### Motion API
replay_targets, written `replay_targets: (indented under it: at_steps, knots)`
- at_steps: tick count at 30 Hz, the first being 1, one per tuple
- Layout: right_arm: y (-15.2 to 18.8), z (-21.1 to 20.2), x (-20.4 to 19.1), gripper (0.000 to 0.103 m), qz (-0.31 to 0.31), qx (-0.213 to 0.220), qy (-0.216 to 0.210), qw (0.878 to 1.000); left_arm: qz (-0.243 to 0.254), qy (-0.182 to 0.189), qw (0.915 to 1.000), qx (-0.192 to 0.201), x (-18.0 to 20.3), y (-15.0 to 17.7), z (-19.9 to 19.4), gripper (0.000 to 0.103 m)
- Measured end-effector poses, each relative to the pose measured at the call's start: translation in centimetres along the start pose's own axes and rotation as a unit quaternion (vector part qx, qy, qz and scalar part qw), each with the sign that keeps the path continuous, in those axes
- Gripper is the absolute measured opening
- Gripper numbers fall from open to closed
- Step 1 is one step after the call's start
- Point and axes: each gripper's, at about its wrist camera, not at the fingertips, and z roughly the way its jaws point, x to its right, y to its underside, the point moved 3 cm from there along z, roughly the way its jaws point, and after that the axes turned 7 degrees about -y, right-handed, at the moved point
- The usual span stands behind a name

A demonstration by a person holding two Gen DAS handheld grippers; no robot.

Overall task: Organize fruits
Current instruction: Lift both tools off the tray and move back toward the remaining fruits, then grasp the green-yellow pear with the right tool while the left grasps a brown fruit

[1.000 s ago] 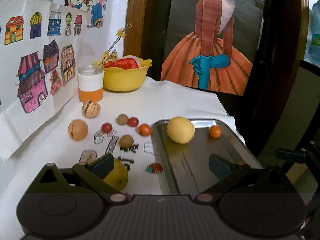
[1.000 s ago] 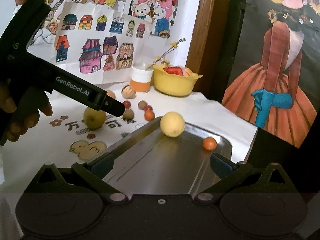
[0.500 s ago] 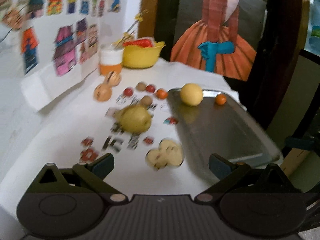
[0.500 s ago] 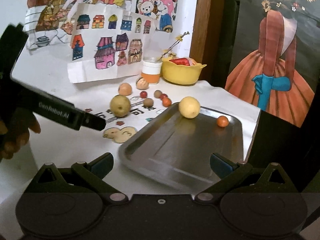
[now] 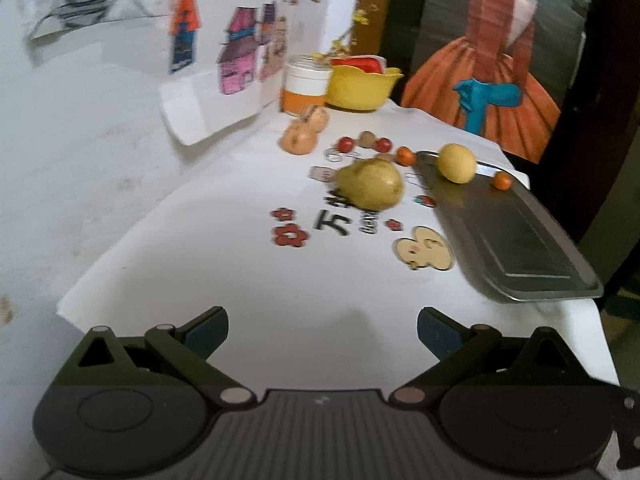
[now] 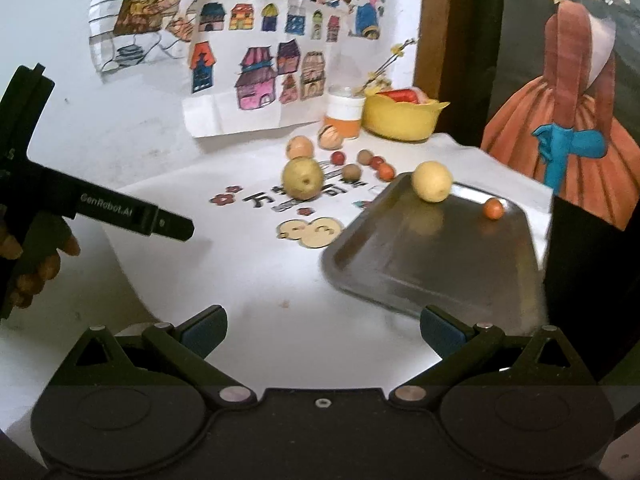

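Steel tray [image 6: 436,264] holding only a lemon [image 6: 432,181] and one small orange fruit [image 6: 493,209]; pear [image 6: 303,179] on the cloth, left of it. Left gripper [image 5: 322,334] and right gripper [image 6: 322,330] both wide open, empty, well back. Between picks, probably; next: reach for the pear, close gently.

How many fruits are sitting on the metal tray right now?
2: a round yellow fruit at the far left end of the metal tray, and a small orange fruit near its far right edge. None seem hidden.

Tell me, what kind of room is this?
Probably a home, maybe a child's play corner: coloured house drawings taped to the wall, a yellow bowl, and fruit beside a metal tray on a paper-covered table.
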Motion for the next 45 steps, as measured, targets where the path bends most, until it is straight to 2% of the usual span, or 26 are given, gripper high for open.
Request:
replay_targets:
  at_steps: [6,12,19,25,33,40,45]
  knots:
    - [-1.2,1.4,-2.0,0.102,-0.001,0.0,-0.017,1.0,-0.007,-0.028,0.9996,0.001,-2.2,-0.4,0.2,0.103]
    - [-2.5,3.7,-4.0,0.102,-0.024,-0.02,-0.032,0.999,-0.016,-0.05,0.9986,0.002,-4.2,-1.4,0.9,0.103]
    - [-4.2,5.6,-4.7,0.102,-0.065,-0.023,-0.027,0.997,-0.043,-0.053,0.9977,0.002,-5.6,-3.0,2.7,0.103]
    - [-6.0,7.5,-3.6,0.102,-0.07,-0.024,-0.027,0.997,-0.058,-0.046,0.9972,0.007,-5.9,-5.0,4.8,0.103]
    - [-9.2,11.6,-1.3,0.102,-0.071,-0.014,-0.026,0.997,-0.056,-0.038,0.9975,0.023,-4.7,-8.5,8.4,0.103]
    - [-11.2,15.4,1.7,0.102,-0.069,-0.011,-0.021,0.997,-0.032,-0.038,0.998,0.038,-2.9,-11.5,12.0,0.103]
    - [-11.7,17.4,2.9,0.102,-0.062,-0.017,-0.035,0.997,-0.021,-0.039,0.9986,0.03,-1.6,-13.4,15.1,0.103]
